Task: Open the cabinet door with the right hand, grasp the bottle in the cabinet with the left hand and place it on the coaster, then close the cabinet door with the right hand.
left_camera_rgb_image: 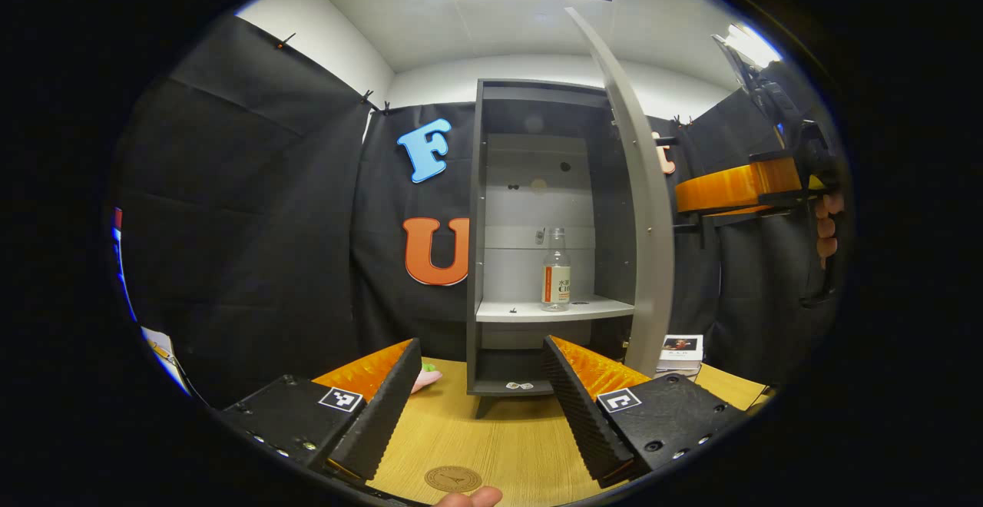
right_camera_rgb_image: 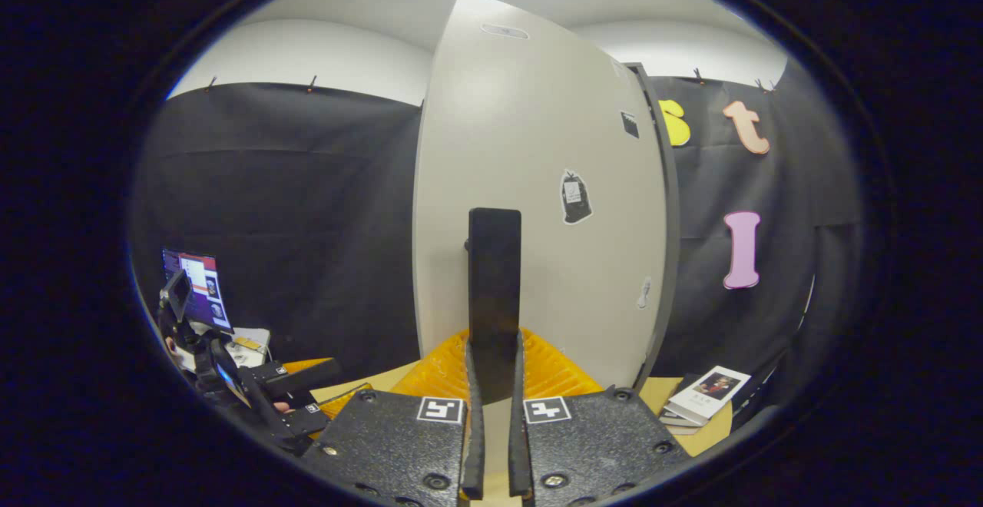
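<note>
The left gripper [left_camera_rgb_image: 476,392] hovers wide apart and empty above the wooden surface [left_camera_rgb_image: 507,438], facing the open cabinet [left_camera_rgb_image: 537,238]. The bottle [left_camera_rgb_image: 555,270] stands upright on the cabinet's shelf [left_camera_rgb_image: 553,309], toward its right side. The round coaster [left_camera_rgb_image: 453,478] lies on the surface near its front edge, between the gripper's fingers. The right gripper [right_camera_rgb_image: 491,369] is closed narrow on the dark door handle [right_camera_rgb_image: 494,292] of the swung-out cabinet door [right_camera_rgb_image: 537,184]. Books [right_camera_rgb_image: 703,393] lie at the surface's right edge.

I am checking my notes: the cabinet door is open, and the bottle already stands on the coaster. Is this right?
Not quite. The cabinet door is open, but the left gripper view shows the bottle standing on the cabinet's shelf; the coaster on the table is bare.
</note>
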The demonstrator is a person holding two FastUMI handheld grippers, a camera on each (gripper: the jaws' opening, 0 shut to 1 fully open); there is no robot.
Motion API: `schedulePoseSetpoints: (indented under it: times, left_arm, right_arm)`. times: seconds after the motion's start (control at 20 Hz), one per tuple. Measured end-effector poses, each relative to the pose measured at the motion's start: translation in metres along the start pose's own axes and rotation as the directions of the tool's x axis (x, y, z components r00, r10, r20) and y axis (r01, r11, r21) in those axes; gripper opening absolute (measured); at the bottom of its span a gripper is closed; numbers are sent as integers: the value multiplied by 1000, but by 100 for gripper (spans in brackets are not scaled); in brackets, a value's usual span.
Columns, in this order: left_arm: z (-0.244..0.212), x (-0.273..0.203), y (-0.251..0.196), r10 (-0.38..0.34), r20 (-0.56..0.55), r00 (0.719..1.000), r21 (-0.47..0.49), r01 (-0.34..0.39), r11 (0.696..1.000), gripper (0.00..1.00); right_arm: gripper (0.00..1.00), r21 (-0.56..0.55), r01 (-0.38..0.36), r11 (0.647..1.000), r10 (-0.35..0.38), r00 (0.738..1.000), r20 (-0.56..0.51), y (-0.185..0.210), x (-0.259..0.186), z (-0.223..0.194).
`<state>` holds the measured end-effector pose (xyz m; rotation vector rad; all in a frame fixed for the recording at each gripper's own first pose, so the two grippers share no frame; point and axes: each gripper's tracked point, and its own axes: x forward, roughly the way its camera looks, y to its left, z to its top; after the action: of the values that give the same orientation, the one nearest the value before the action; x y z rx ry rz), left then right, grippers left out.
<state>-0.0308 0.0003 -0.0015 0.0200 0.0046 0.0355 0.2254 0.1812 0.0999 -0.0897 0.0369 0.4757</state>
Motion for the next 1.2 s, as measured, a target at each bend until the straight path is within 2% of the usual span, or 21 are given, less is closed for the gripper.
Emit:
schedulePoseSetpoints:
  times: [0.4, 0.55, 0.9, 1.0, 1.2]
  left_arm:
    - [-2, 7, -23, -57, -5, 998, -2, 57, 998, 95]
    - [-1, 8, -32, -78, -3, 997, -2, 78, 997, 95]
    - [2, 9, -50, -117, 6, 993, 3, 117, 993, 95]
    - [1, 9, -51, -118, 4, 993, 4, 118, 993, 95]
    - [-2, 8, -53, -116, -8, 993, -11, 115, 993, 95]
  right_arm:
    - [15, 12, 167, 986, -167, 986, 21, -21, -38, -7]
    - [13, 0, 265, 964, -265, 964, 35, -37, -51, -8]
    - [3, -16, 431, 902, -431, 902, 32, -90, -82, -7]
    - [4, -27, 465, 885, -464, 885, 34, -104, -84, -7]
    - [4, 36, 429, 902, -431, 901, 47, -103, -80, -8]
